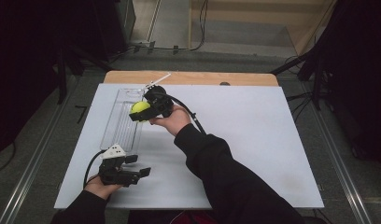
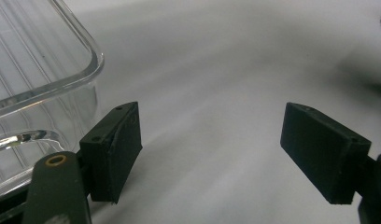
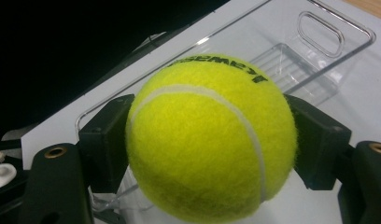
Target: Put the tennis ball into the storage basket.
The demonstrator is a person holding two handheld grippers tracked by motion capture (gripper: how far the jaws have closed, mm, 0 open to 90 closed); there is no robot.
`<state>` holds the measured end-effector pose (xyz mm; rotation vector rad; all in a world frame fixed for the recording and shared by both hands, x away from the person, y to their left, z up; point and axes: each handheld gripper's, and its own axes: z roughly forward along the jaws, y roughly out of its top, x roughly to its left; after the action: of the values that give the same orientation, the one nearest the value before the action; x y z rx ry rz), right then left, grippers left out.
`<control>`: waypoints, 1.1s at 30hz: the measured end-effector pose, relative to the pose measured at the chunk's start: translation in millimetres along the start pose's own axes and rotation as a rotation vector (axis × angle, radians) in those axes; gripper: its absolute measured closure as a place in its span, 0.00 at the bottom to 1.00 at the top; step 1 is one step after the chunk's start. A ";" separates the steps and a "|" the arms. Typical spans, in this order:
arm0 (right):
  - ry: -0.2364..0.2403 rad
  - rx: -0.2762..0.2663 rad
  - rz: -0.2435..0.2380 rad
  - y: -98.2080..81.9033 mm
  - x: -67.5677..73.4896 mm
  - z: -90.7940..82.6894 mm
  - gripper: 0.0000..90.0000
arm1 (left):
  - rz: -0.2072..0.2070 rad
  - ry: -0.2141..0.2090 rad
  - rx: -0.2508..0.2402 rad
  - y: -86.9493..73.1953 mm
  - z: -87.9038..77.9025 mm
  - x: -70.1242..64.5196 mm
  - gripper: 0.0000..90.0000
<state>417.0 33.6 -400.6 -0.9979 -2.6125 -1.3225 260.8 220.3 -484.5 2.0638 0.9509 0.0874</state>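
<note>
A yellow-green tennis ball (image 1: 140,107) (image 3: 209,137) is held above a clear plastic tray (image 1: 115,126) (image 3: 291,51) at the left of the white board. My right gripper (image 1: 141,112) (image 3: 209,140) is shut on the ball, a pad pressing each side. It hovers over the tray's right rim. My left gripper (image 1: 139,168) (image 2: 209,154) rests low near the board's front left, just past the tray's near end, its jaws wide apart with bare board between them. A corner of the tray (image 2: 48,79) lies to the left of its left pad.
The white board (image 1: 254,140) covers a wooden table (image 1: 193,77) whose far edge shows beyond it. The person's dark sleeve (image 1: 226,177) crosses the board's middle from the front. Cables and dark stands ring the table on the floor.
</note>
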 end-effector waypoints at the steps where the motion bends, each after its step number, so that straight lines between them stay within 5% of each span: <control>1: -0.001 -0.003 -0.003 1.7 0.6 1.0 0.25 | 0.002 0.000 0.001 0.0 0.1 0.1 0.23; 16: 0.043 -0.022 -0.011 18.5 11.0 20.9 0.25 | 0.003 -0.002 0.003 0.2 1.4 -1.0 0.23; 33: 0.016 0.003 -0.031 26.0 18.0 49.7 0.25 | 0.008 -0.004 0.006 -0.2 0.7 -0.7 0.23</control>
<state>429.1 90.7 -408.0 -0.9462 -2.6283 -1.3269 260.5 219.4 -484.9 2.0726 0.9412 0.0846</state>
